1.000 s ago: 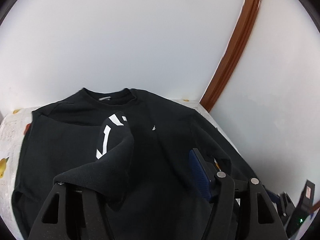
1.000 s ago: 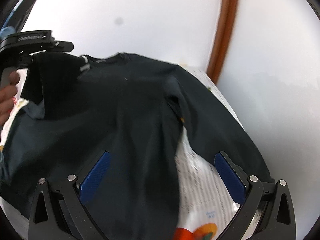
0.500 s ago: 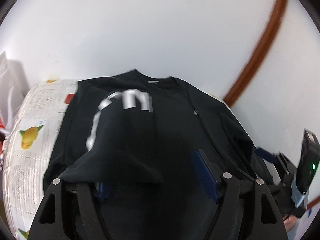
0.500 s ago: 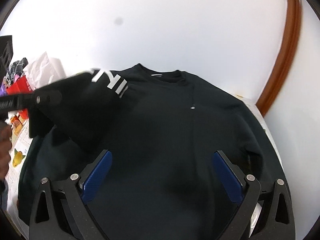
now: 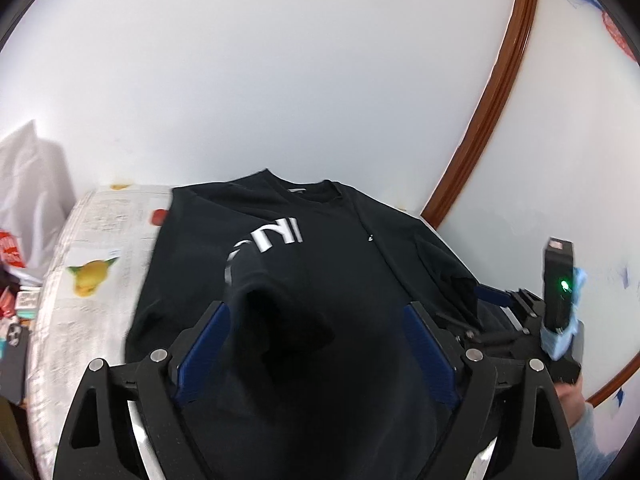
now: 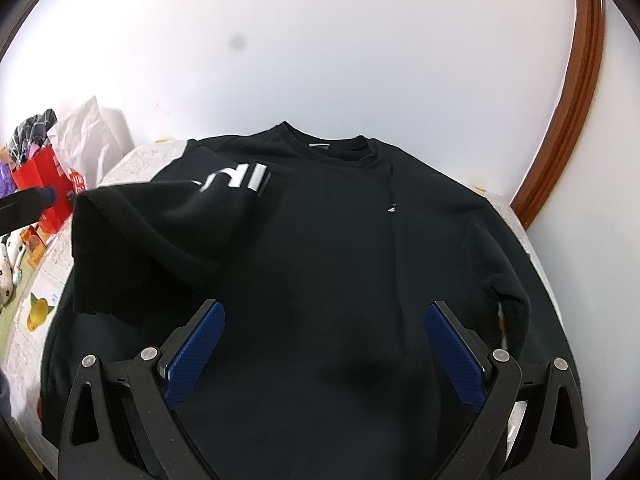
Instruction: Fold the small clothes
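The left gripper [image 5: 316,356] is standing wide apart around a raised sleeve [image 5: 276,312], while the right gripper [image 6: 324,356] is hovering agape over the black sweatshirt [image 6: 340,240], which is lying across the paper-covered surface [image 5: 92,248] against a white wall [image 6: 320,48].
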Motion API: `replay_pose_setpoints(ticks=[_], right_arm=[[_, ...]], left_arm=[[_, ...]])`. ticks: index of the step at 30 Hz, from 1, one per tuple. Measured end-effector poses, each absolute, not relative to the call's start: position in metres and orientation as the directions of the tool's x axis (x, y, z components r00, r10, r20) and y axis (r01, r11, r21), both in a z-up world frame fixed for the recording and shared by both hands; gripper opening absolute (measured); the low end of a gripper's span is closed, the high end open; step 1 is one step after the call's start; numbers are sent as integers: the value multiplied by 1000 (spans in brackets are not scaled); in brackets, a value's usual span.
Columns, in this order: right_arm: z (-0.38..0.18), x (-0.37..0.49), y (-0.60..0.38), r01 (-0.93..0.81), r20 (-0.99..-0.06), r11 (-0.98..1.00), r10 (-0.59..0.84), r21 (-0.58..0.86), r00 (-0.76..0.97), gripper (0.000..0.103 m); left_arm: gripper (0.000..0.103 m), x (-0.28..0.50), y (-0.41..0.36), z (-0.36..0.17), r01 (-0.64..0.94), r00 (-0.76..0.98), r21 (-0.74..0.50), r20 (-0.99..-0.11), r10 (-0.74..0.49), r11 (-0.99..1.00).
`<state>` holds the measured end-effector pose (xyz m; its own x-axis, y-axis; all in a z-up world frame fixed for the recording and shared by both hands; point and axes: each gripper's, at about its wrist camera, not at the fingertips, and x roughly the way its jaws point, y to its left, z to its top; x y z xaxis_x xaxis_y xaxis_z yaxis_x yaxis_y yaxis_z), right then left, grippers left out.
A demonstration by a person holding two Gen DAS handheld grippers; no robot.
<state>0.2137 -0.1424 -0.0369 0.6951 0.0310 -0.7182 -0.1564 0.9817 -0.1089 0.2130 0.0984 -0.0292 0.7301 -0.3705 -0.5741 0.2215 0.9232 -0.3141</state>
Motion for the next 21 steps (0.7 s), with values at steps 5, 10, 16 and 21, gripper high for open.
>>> replay_pose_setpoints(ticks=[5,10,16,21], right_arm=[[-37,210,-111,-227,-718,969,87,-101,691,99],[-48,221,-61,-336,-724,934,146,-124,674,94],[-66,258,1,-433,-737,882,164,-189,656,87],[-72,295,19,-460,-733,883,250,-96,632,4]], left_arm=[[88,188,132,-45,85,735,-246,-639,-227,966],[88,168,149,-91,-25,662,-144,-744,-91,989],[88,168,151,-144,-57,585,-189,-802,-121,980],[87,180,137,-162,-67,562,-142,-823,-80,988]])
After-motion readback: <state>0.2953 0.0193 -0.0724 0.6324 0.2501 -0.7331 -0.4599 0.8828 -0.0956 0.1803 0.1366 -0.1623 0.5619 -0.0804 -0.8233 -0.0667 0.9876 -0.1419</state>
